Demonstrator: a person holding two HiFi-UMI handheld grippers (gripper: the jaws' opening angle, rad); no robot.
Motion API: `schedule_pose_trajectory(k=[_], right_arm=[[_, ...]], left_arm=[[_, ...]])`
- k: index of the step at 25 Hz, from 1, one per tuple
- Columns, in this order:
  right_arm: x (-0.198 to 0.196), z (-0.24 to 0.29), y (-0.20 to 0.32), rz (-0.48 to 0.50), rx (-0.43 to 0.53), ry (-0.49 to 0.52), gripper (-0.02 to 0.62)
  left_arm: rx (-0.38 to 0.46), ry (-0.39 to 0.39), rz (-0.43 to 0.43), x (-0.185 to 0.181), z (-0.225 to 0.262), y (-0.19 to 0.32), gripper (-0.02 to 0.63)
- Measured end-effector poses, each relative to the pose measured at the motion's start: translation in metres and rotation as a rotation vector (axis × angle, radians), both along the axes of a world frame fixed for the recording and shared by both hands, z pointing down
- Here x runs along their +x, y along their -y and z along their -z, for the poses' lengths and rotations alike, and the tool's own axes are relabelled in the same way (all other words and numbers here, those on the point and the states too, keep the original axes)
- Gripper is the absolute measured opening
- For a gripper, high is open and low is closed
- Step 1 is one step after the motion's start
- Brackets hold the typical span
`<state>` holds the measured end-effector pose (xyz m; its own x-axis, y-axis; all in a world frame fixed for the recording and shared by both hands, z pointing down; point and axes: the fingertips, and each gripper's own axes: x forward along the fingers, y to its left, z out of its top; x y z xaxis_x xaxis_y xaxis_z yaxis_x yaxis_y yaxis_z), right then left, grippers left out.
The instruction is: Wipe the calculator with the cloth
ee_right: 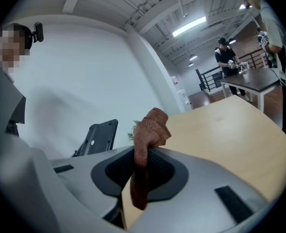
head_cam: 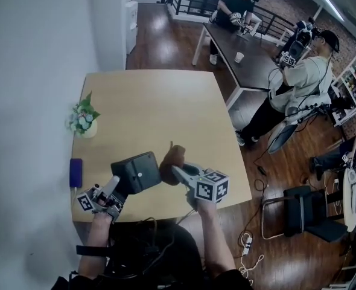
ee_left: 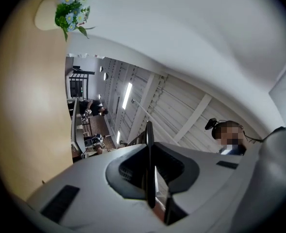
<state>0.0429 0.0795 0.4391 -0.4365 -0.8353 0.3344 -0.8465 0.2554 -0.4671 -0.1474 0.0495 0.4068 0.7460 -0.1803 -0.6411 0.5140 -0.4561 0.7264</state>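
Above the near part of the pale wooden counter point(head_cam: 166, 101), the left tongs point(head_cam: 116, 185) are clenched on the dark calculator point(head_cam: 137, 171). It is held clear of the counter, edge-on between the pads in the left gripper view, where it shows as a thin dark plate point(ee_left: 149, 149). Its plain dark back faces up with one small pale dot on it; any print there is too small to read. The right tongs point(head_cam: 173, 173) grasp a bunched reddish-brown cloth point(head_cam: 173, 159) at the calculator's right edge; whether the two touch I cannot tell. The cube on each gripper bears black-and-white square markers, not words. Near the counter's left edge stand a small pot of flowers point(head_cam: 84, 121) and a purple object point(head_cam: 75, 171).
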Motion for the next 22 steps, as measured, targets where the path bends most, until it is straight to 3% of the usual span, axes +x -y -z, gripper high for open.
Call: schedule_pose_trajectory(k=[5, 10, 13, 16, 18, 22], right_arm=[[0.033, 0.007, -0.009, -0.038, 0.015, 0.052, 0.064], [0.02, 0.049, -0.009, 0.088, 0.101, 0.117, 0.064], [-0.015, 0.07, -0.01, 0.221, 0.155, 0.082, 0.066], [-0.036, 0.059, -0.005, 0.31, 0.166, -0.034, 0.066], [-0.031, 0.046, -0.003, 0.318, 0.163, -0.07, 0.067], [0.014, 0.03, -0.006, 0.27, 0.155, -0.033, 0.067]], left_arm=[[-0.009, 0.018, 0.034, 0.012, 0.002, 0.013, 0.054], [-0.013, 0.054, 0.059, 0.044, 0.005, 0.02, 0.055], [-0.013, 0.084, 0.079, 0.069, 0.006, 0.023, 0.055], [-0.015, 0.084, 0.087, 0.093, 0.009, 0.023, 0.055], [-0.022, 0.067, 0.087, 0.105, 0.012, 0.022, 0.06], [-0.049, 0.035, 0.098, 0.116, 0.016, 0.018, 0.065]])
